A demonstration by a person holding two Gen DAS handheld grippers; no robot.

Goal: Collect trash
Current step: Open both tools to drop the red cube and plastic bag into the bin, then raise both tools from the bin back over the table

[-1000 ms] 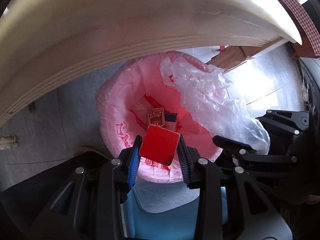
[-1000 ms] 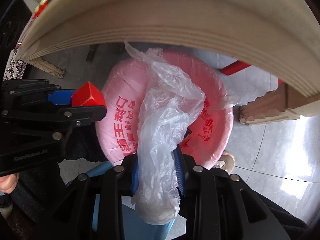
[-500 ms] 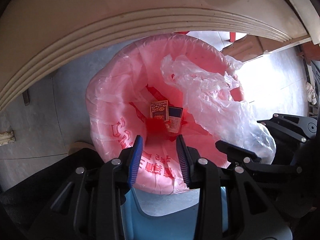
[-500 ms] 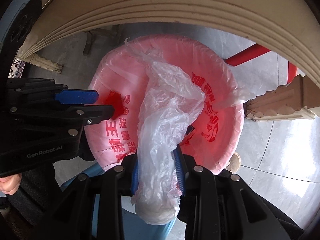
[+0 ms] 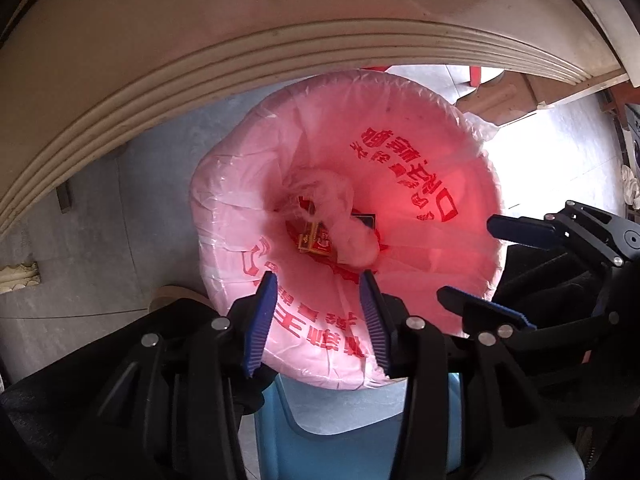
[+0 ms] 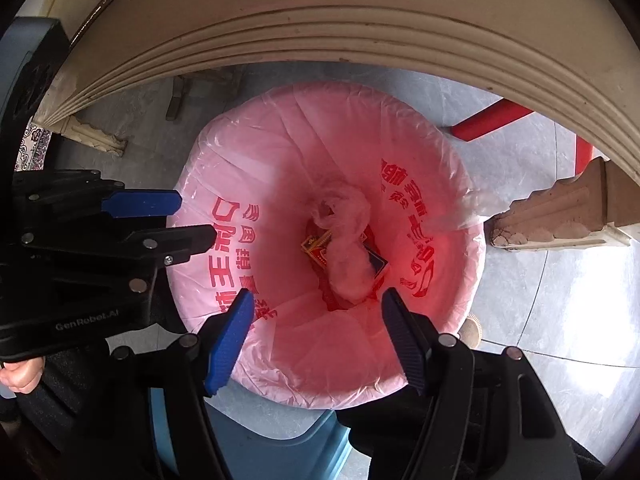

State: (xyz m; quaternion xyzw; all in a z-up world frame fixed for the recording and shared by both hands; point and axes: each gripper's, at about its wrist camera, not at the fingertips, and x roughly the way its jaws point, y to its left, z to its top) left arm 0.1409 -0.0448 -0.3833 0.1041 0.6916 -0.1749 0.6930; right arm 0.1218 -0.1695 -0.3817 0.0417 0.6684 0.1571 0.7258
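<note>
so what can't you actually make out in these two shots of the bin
- Red block: not visible in either view; the crumpled clear plastic bag covers much of the bin bottom.
- Small boxes under the bag: partly covered, print too small to read.
- Bin body: hidden by the pink liner in both views.
- Tabletop: both views see only its underside and edge.
- Right gripper and left gripper: fingers apart, nothing between them.

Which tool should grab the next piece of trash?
Right, marginally: left tool and right tool, empty over the bin, have just been opening, but the right's jaws stand wider.
</note>
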